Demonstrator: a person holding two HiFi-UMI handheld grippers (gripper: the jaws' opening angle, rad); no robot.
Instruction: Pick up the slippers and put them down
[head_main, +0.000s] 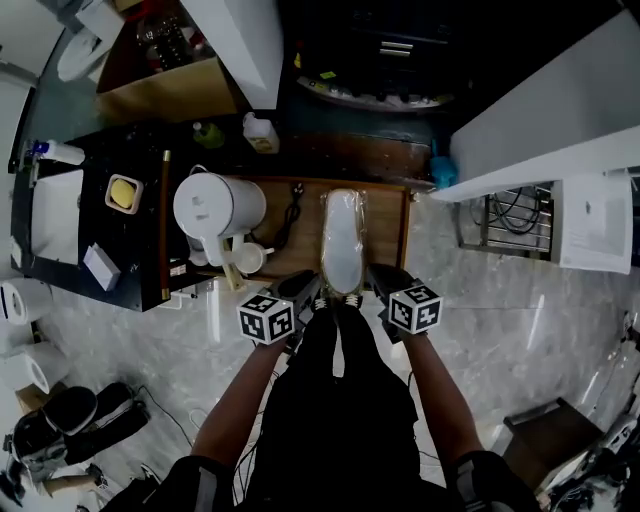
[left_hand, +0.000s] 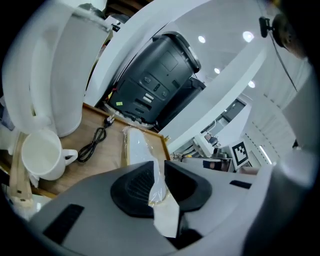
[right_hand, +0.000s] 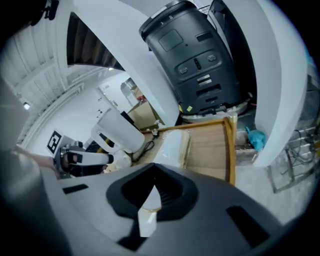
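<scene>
Forearms (head_main: 235, 400) reach forward and down, one gripper in each hand. Left claw (head_main: 314, 296) (left_hand: 160, 170) stands narrow, pinched on the near end of the slippers (head_main: 343, 240) (left_hand: 140, 147) (right_hand: 172, 145), with a fold of clear film and white wrap squeezed between its jaws. Right claw (head_main: 368, 282) (right_hand: 152, 187) is closed tight on that same near end from the other side, a white sliver caught between its jaws. Slippers: white pair bagged in clear plastic, stretching lengthwise away from both claws over the wooden surface (head_main: 385, 215) (right_hand: 210, 145). Can't tell whether the far end touches the wood. Just left of them, a coiled black cable (head_main: 292, 215) (left_hand: 95, 142). Further left, a white mug (head_main: 248, 258) (left_hand: 42, 155), then a white kettle (head_main: 215, 205). Beyond the surface, a black machine (left_hand: 160, 80) (right_hand: 195, 55) with buttons. Grey marble floor (head_main: 500, 320) to the right.
</scene>
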